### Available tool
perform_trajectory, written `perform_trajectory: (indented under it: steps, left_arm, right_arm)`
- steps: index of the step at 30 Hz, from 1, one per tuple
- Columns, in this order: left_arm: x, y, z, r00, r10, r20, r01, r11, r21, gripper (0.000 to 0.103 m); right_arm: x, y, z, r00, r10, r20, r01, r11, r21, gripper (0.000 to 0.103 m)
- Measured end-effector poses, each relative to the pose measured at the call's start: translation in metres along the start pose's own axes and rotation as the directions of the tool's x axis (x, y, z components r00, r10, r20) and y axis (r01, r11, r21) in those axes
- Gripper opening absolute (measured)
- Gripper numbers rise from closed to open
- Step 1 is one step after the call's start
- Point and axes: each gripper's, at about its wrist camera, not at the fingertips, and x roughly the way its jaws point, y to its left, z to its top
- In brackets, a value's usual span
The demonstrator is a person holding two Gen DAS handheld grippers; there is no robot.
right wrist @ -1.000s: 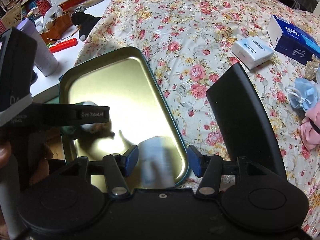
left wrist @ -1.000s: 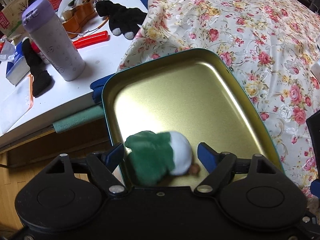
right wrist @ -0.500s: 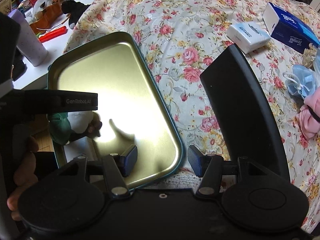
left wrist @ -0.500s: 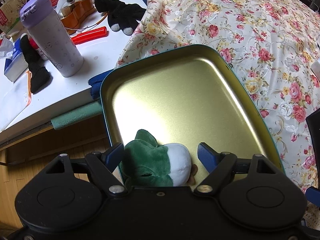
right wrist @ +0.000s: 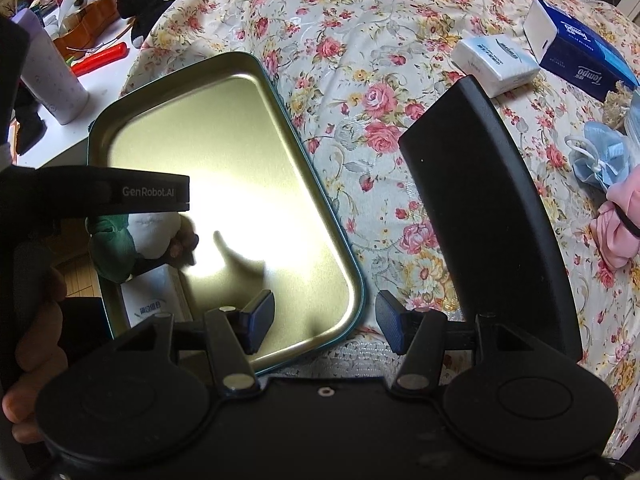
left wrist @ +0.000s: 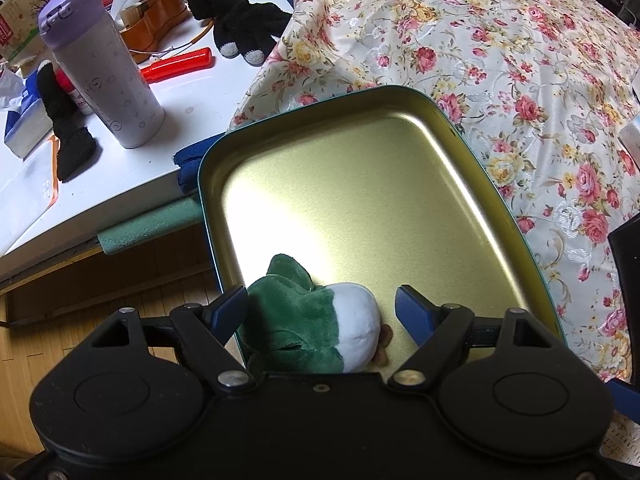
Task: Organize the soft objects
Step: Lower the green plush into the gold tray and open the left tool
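L gripper (left wrist: 320, 306) jaws wide round green-white plush (left wrist: 316, 320) in gold tray (left wrist: 460, 128), R gripper (right wrist: 324, 316) jaws narrow, empty

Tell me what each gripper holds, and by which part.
Nothing is held. The left gripper stands open around the plush in the tin, one pad clear of it. The right gripper is open astride the tin's rim, not pinching it.

A flowered cloth (right wrist: 360, 80) covers the surface. On it lie a gold tray with a green rim (right wrist: 332, 236), a black curved case (right wrist: 492, 216), two tissue packs (right wrist: 496, 60), blue and pink fabric pieces (right wrist: 604, 160). Beside it stands a white table (left wrist: 224, 80) with a lilac bottle (left wrist: 104, 76), black gloves (left wrist: 240, 24) and a red tool (left wrist: 180, 65).
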Motion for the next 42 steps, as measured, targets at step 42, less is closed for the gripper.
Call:
perform_trajectory:
  steps: [42]
  left_arm:
    - [-0.033, -0.033, -0.023, 0.998, 0.016, 0.054, -0.022, 0.993, 0.114, 0.078]
  right_arm:
    - [-0.027, -0.048, -0.035, 1.0, -0.027, -0.002, 0.027, 0.994, 0.103, 0.055]
